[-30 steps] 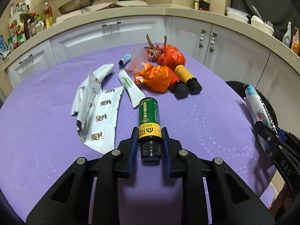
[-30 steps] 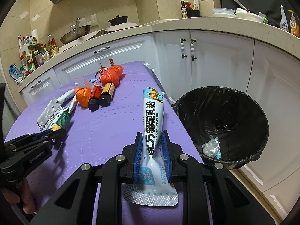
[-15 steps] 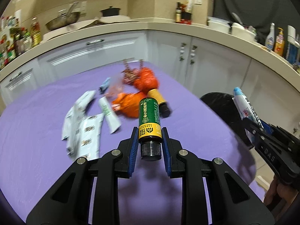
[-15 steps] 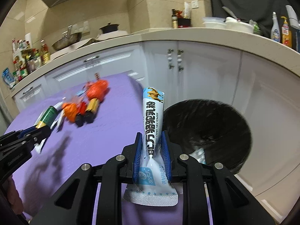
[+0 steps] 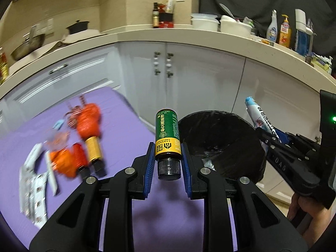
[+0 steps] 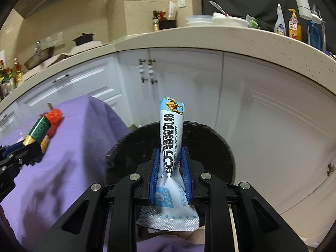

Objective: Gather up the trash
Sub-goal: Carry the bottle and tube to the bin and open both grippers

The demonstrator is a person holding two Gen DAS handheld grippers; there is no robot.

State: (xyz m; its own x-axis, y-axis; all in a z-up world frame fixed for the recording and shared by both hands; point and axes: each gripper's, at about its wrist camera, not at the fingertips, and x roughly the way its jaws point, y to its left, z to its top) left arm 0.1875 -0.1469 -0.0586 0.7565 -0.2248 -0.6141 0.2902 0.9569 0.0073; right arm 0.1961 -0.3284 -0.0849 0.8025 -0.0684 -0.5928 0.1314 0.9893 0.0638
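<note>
My left gripper [image 5: 168, 157] is shut on a green bottle [image 5: 167, 134] with a yellow band and black cap, held above the purple table's right edge [image 5: 134, 113], near the black-lined trash bin [image 5: 222, 138]. My right gripper [image 6: 169, 159] is shut on a white and blue milk-powder sachet [image 6: 170, 134], held over the bin [image 6: 218, 147]. The right gripper with the sachet [image 5: 258, 119] shows at the right of the left wrist view. The left gripper with the green bottle [image 6: 38, 130] shows at the left of the right wrist view.
On the purple table [image 5: 25, 130] lie orange bags [image 5: 86, 121], two dark-capped bottles [image 5: 92, 151] and white wrappers [image 5: 31, 187]. White cabinets [image 5: 189, 73] and a cluttered counter [image 5: 210, 40] stand behind the bin. Some trash lies inside the bin [image 5: 208, 163].
Both grippers have swung right, away from the table's trash and toward the bin. The right gripper's sachet is now over the bin opening. Both stay shut on their loads.
</note>
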